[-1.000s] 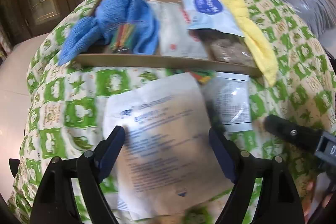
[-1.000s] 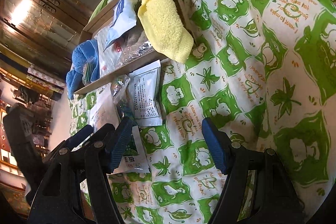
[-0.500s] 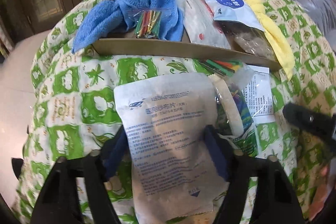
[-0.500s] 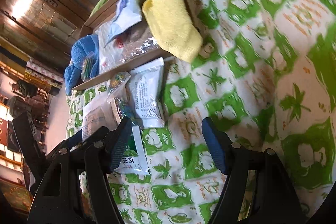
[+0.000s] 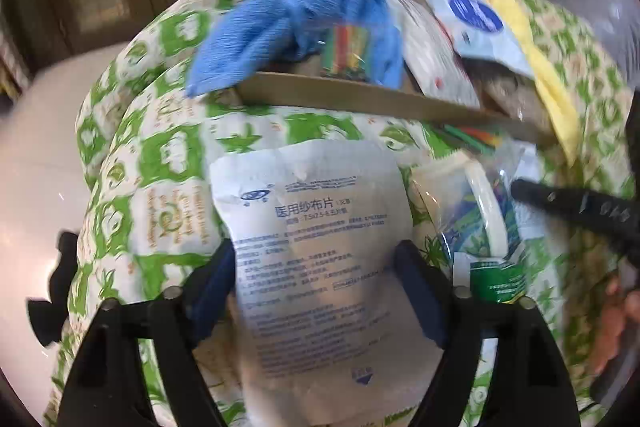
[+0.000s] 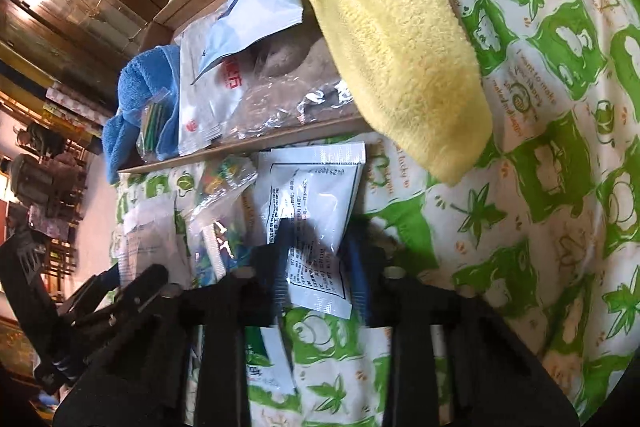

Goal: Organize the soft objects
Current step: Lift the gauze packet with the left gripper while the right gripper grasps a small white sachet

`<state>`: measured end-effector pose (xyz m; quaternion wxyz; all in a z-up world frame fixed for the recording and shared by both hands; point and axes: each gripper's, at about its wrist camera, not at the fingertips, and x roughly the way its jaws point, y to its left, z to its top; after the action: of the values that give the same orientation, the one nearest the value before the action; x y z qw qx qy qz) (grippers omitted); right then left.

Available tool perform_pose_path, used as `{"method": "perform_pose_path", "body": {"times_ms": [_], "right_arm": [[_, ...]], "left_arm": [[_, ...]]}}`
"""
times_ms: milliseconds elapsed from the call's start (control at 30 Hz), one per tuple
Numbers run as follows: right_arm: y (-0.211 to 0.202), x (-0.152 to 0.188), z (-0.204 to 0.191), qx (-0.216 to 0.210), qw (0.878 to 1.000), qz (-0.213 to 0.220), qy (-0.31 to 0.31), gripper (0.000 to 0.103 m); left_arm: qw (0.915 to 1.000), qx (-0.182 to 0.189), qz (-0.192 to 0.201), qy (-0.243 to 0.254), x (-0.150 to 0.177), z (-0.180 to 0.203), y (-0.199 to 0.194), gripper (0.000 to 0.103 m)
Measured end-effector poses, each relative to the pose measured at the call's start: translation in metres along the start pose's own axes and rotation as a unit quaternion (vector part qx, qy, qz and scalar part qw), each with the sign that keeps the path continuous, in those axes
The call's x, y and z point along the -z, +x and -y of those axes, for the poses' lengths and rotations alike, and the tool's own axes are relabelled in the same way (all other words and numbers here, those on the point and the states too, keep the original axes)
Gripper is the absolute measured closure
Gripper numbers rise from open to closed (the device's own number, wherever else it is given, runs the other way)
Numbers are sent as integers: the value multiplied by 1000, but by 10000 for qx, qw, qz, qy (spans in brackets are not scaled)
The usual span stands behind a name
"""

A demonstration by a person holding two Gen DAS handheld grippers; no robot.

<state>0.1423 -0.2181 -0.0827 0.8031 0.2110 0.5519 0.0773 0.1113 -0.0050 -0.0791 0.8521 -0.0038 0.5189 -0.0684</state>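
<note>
The left gripper (image 5: 316,279) was positioned over a white gauze packet (image 5: 312,227) lying on the green-and-white patterned cloth (image 5: 160,155). Its jaws had just been opening and stood wide, one blue pad at each side edge of the packet; whether the pads pressed on it could not be told.

The right gripper (image 6: 320,267) was narrowed, its jaws having just been closing, with a small white printed sachet (image 6: 312,195) between the blue pads, apparently pinched at its lower edge.

A shallow cardboard tray (image 5: 360,101) was located at 12 o'clock from the left gripper. A blue towel (image 5: 280,23) lay in its left end, and a yellow towel (image 6: 400,39) was draped over its right end. A clear bag of colourful items (image 5: 472,219) lay at 2 o'clock, beside the gauze packet.
</note>
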Motion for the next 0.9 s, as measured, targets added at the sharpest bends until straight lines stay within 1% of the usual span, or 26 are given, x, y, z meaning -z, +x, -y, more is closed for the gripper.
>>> {"method": "perform_pose_path", "body": {"times_ms": [67, 100, 167, 200, 233, 267, 300, 367, 433, 533, 600, 800, 900], "right_arm": [[-3, 2, 0, -38, 10000, 68, -9, 87], [-6, 3, -1, -58, 9999, 117, -34, 88], [-13, 6, -1, -118, 9997, 181, -77, 89], [-15, 8, -2, -137, 9997, 198, -101, 89], [-18, 10, -1, -135, 9996, 210, -112, 89], [-20, 12, -1, -110, 9996, 220, -114, 90], [-24, 15, 1, -56, 9996, 239, -105, 89], [-30, 18, 5, -36, 9996, 281, -77, 89], [-38, 20, 11, -32, 9996, 298, 6, 90], [-38, 24, 14, -47, 9996, 256, 87, 90], [-37, 25, 17, -51, 9996, 239, 120, 90], [-52, 25, 11, -49, 9986, 527, -12, 90], [-60, 26, 10, -20, 9982, 602, -83, 91]], "left_arm": [[9998, -92, 94, 153, 0, 10, -1, 24], [9998, -74, 115, 156, 0, 10, -2, 27], [9998, -21, 178, 110, 0, 9, -7, 42], [9997, 31, 227, 32, 2, 7, -12, 46], [9995, 85, 301, -94, 2, 1, -18, 55], [9991, 107, 361, -218, -1, 1, -22, 60], [9984, 139, 410, -350, 0, -6, -27, 60], [9961, 324, 447, -694, 1, -25, -35, 60], [9909, 580, 431, -1140, 4, -44, -37, 60], [9845, 835, 486, -1462, 10, -55, -40, 60], [9827, 947, 553, -1492, 12, -56, -44, 60], [9860, 939, 745, -1161, 3, -42, -49, 60], [9884, 889, 765, -970, 0, -35, -47, 60]]}}
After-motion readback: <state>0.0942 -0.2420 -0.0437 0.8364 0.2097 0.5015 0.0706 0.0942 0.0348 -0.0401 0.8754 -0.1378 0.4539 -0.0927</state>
